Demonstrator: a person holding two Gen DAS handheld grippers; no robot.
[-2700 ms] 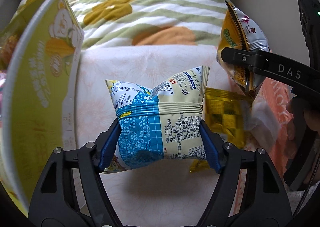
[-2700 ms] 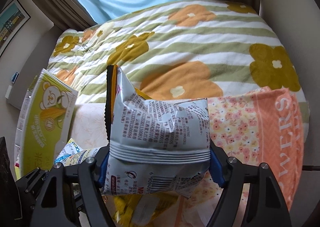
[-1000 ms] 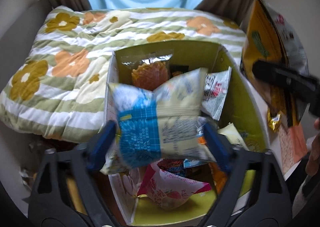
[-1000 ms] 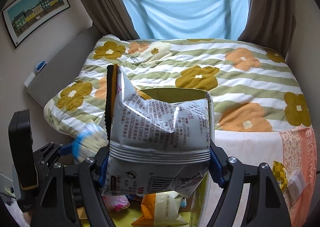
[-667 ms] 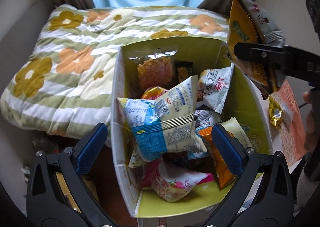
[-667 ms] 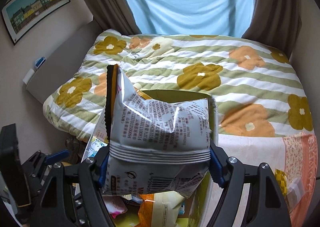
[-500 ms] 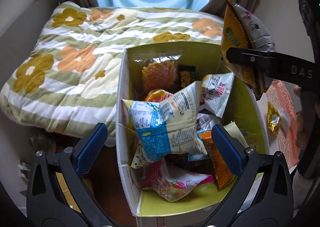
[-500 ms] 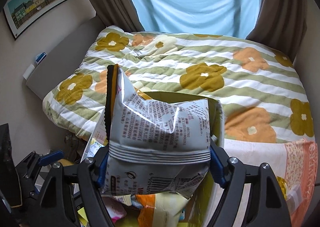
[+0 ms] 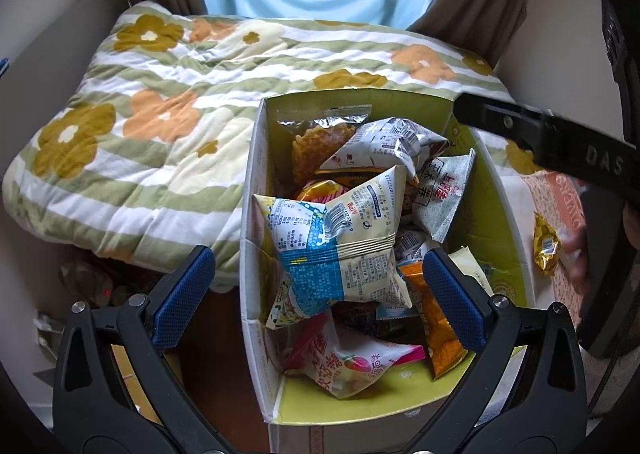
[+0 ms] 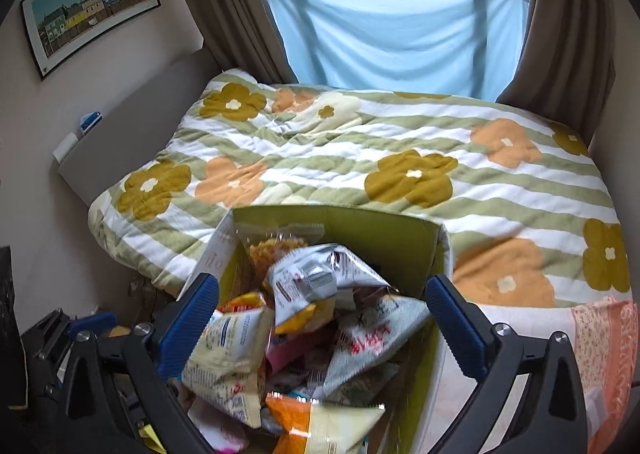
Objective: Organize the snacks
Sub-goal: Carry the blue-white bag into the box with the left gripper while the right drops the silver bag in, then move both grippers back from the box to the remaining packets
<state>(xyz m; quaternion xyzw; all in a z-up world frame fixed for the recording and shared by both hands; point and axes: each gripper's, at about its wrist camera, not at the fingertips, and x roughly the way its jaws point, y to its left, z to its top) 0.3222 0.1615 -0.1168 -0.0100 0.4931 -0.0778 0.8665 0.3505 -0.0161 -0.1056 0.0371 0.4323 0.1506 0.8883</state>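
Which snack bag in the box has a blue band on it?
The cream bag lying on top of the pile, nearest the box's left wall. The other bags show silver, orange or pink, but no blue band.

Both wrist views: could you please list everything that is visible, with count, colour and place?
Box: one, yellow-green inside, beside the bed.
Snack packets: many, mixed colours, piled in the box.
Silver packet: one, on top of the pile.
Gold packet: one, on the cloth outside the box.
Quilt: one, green-striped with flowers, on the bed.
Picture: one, on the wall.
Left gripper: black, blue pads, open above the box.
Right gripper: same, jaws opening, nothing between.
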